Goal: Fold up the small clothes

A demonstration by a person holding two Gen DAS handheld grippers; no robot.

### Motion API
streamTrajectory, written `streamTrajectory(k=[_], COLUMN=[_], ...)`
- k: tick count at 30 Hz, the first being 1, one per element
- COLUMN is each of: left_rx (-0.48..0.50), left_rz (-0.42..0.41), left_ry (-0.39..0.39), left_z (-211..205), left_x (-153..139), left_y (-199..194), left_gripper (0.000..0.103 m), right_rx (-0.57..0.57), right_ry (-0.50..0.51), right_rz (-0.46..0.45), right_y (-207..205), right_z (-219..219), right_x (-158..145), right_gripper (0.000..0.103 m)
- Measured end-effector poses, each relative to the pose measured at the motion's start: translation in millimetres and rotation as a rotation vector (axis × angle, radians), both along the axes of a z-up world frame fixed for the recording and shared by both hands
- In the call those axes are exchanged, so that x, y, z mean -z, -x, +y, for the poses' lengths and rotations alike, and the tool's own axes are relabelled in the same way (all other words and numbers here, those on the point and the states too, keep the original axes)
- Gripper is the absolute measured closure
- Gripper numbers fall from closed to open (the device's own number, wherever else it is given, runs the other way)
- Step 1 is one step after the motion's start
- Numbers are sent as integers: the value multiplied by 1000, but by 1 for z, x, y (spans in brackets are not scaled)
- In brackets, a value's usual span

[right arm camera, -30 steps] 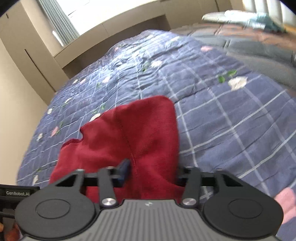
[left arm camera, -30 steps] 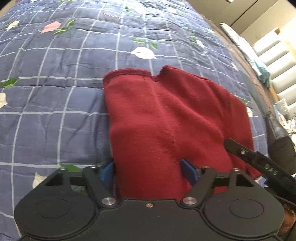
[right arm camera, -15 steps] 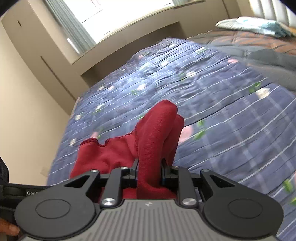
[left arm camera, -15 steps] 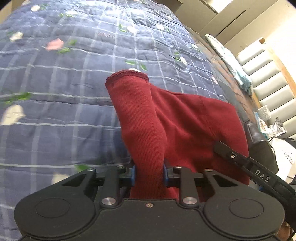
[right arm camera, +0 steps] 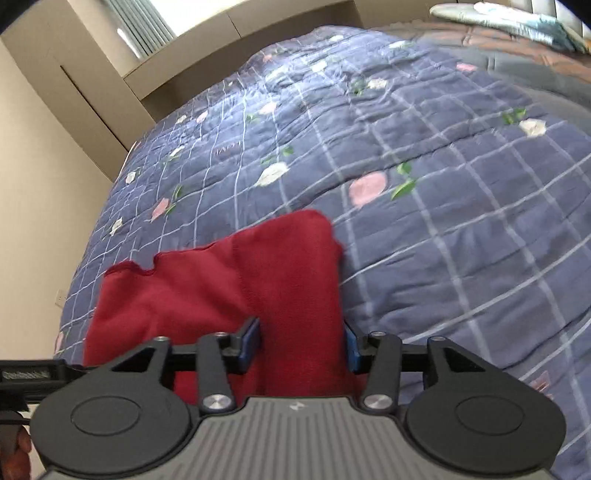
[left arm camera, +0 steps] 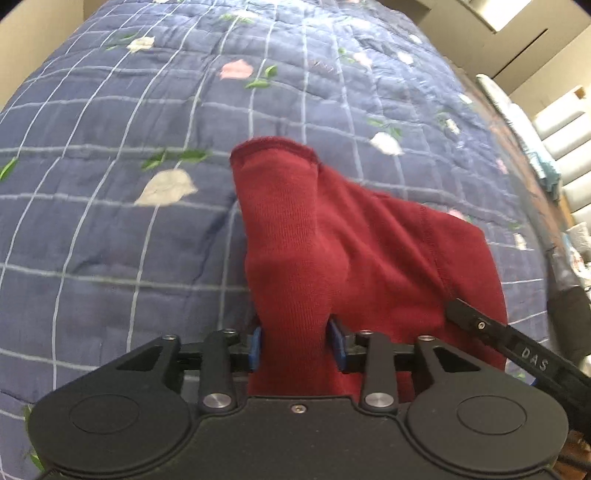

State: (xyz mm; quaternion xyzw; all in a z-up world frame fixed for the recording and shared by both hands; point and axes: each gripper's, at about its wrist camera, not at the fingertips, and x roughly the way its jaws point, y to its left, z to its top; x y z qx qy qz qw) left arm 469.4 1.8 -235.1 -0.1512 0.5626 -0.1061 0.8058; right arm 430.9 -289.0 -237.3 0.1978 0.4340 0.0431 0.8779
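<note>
A small dark red knit garment (left arm camera: 332,251) lies on a blue checked floral quilt (left arm camera: 110,221). My left gripper (left arm camera: 297,345) has its blue pads a little apart around a bunched left corner of the garment, which still fills the gap. In the right wrist view the same red garment (right arm camera: 236,288) spreads flatter, and my right gripper (right arm camera: 299,345) has its pads wider apart with the right edge of the cloth between them. The right gripper's arm (left arm camera: 517,350) shows at the lower right of the left wrist view.
The quilt (right arm camera: 443,221) covers a wide bed. A beige wall and window ledge (right arm camera: 92,92) stand beyond it. Pillows (right arm camera: 509,18) and a brown blanket lie at the far right. White cushions (left arm camera: 569,122) stand beside the bed.
Both grippers were clamped tight on raised cloth half a second ago. Now the jaws have parted, more on the right, and the garment has come down flatter on the quilt.
</note>
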Motion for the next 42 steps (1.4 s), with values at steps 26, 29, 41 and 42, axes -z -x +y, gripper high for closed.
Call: streamTrajectory(k=[26, 29, 41, 42], left_rx=[-235, -292, -408, -400], left_rz=[-329, -381, -498, -496], left_ry=[-208, -233, -339, -339], left_z=[-49, -55, -59, -58], left_x=[-189, -224, -312, -313], left_y=[186, 239, 406, 416], left_gripper=[1, 1, 1, 1], right_rx=[-212, -258, -332, -335], right_ry=[157, 154, 139, 142], right_rz=[-418, -416, -335, -328], right_y=[200, 234, 339, 343], right_z=[-40, -42, -27, -24], right_x=[-208, -230, -269, -270], right_gripper=[0, 0, 0, 0])
